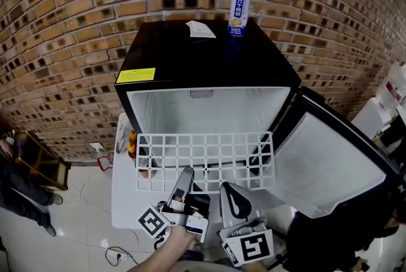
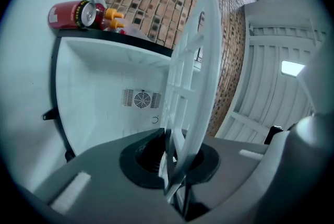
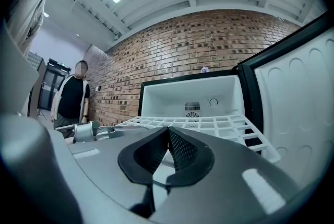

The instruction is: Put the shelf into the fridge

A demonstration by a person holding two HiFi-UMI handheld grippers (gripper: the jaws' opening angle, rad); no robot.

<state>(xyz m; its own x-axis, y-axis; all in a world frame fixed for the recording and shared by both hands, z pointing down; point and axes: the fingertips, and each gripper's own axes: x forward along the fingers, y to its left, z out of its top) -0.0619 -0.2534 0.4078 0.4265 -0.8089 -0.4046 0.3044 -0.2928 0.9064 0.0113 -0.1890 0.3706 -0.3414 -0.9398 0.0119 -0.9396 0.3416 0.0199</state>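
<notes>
My left gripper (image 2: pixel 175 165) is clamped on the near edge of the white grid shelf (image 1: pixel 203 136), which lies level just in front of the open black fridge (image 1: pixel 190 55), while my right gripper (image 3: pixel 168 131) has its 2 jaws pressed together at that same edge.

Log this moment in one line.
left gripper: shut on shelf | right gripper: shut at shelf's near edge | fridge: door open | shelf: not yet inside

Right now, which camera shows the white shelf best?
The head view: the whole shelf grid shows, in front of the open fridge. The left gripper view sees the shelf edge-on; the right gripper view foreshortens it.
</notes>
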